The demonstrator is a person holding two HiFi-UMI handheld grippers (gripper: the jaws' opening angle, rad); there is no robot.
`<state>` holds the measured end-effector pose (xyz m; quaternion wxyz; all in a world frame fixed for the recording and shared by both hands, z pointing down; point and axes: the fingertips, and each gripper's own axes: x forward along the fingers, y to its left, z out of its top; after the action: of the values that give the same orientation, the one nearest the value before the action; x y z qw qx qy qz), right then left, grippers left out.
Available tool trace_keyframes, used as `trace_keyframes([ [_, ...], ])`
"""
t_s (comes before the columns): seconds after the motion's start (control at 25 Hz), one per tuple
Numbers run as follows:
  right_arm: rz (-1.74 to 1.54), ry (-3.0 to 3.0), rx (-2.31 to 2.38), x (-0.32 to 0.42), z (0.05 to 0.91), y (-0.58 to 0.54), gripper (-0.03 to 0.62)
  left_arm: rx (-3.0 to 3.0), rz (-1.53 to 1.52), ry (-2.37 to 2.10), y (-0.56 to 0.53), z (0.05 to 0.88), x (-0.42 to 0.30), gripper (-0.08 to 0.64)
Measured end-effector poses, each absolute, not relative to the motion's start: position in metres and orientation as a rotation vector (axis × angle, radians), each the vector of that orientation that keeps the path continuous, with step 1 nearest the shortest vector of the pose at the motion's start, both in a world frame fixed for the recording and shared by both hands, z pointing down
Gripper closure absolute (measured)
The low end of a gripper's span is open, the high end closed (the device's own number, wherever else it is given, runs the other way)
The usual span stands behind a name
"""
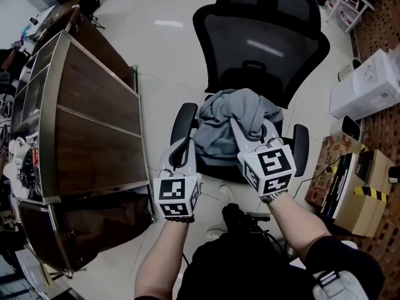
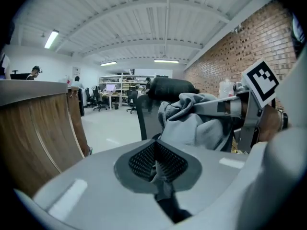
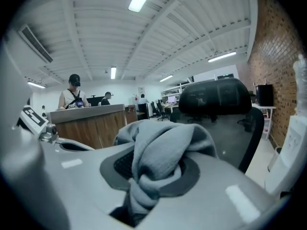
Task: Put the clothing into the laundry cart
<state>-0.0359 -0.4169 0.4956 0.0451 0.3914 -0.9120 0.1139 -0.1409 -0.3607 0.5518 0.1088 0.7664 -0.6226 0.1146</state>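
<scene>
Here, forearms [image 1: 295,216] reaching forward, right hand-held gripper [image 1: 250,127] clamped on grey garment [image 1: 219,119], left hand-held gripper [image 1: 180,147] pinching its edge.

Black mesh office chair [image 1: 269,36] standing on pale floor [image 1: 169,49], wood-panelled counter [image 1: 94,130] curving along the left, cardboard boxes [image 1: 365,208] sitting at right, person in cap [image 3: 73,95] standing behind the counter, brick wall [image 2: 230,56] running beyond.

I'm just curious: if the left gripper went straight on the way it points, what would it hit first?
Most likely the crumpled grey fabric garment heaped on the black mesh office chair; its armrest could come first, since depth is unclear.
</scene>
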Motion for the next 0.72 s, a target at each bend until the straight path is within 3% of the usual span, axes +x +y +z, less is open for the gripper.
trace_keyframes([
  [0.72,-0.037,-3.167,0.872,-0.096,0.271,-0.194,0.503,2.143,0.168,-2.25,-0.138,0.393,-0.211,0.557],
])
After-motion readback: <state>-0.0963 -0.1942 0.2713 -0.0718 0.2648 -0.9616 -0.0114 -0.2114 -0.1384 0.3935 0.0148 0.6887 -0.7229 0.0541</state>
